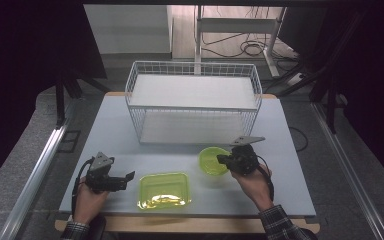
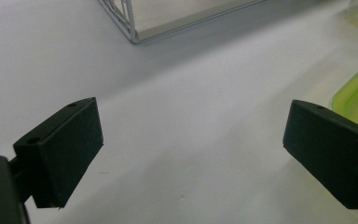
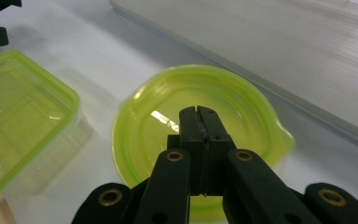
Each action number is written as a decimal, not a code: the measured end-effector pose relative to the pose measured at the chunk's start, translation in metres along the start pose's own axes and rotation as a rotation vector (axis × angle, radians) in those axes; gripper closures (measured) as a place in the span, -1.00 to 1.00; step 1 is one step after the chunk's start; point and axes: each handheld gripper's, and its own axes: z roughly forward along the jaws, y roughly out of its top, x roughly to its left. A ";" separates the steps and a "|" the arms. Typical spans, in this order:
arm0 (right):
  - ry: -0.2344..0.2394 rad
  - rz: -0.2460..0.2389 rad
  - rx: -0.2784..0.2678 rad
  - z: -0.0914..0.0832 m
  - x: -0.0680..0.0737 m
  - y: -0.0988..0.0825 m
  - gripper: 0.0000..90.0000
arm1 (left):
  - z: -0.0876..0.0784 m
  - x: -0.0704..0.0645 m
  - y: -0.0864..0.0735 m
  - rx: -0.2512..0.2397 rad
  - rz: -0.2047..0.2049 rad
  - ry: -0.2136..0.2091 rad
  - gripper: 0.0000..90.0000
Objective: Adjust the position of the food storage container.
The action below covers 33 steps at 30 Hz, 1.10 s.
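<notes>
Two green plastic pieces lay on the table (image 1: 290, 165) between the person's hands. Nearest the person sat the square green container (image 1: 164, 190), close to the near edge and slightly left of centre. The left claw (image 1: 128, 177) hovered just left of it, its jaws spread wide with nothing between them; in the left gripper view the container's rim (image 2: 356, 95) showed just beyond the right-hand jaw, so the opening pointed past the container's near-left corner rather than at it.

A little farther and to the right lay the round green lid (image 1: 213, 160), flat on the table and apart from the container. The right claw (image 1: 220, 160) sat at the lid's right side, and in the right gripper view its jaws were pressed together over the lid (image 3: 247, 100), low above its shallow centre. Whether the tips pinched the lid's near rim I could not tell; the rim there was hidden behind the jaws.

The right hand was plainly the nearer to the lid, and the container lay to the lid's near left, so any carry would likely run that way.

Farthest stood the white wire basket (image 1: 192, 70), spanning the far middle of the table.
</notes>
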 end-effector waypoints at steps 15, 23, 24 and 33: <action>0.049 -0.043 0.007 0.032 0.026 0.020 0.98 | 0.000 -0.002 0.002 0.022 -0.009 -0.001 -0.88; 0.076 -0.070 0.036 0.051 0.035 0.028 0.98 | -0.001 -0.001 0.002 0.018 -0.020 -0.002 -0.88; 0.081 -0.074 0.041 0.054 0.036 0.028 0.98 | -0.001 -0.001 0.002 0.019 -0.023 -0.002 -0.89; 0.066 -0.098 0.080 0.064 0.038 0.024 0.98 | -0.001 -0.002 0.002 0.037 -0.032 -0.016 -0.90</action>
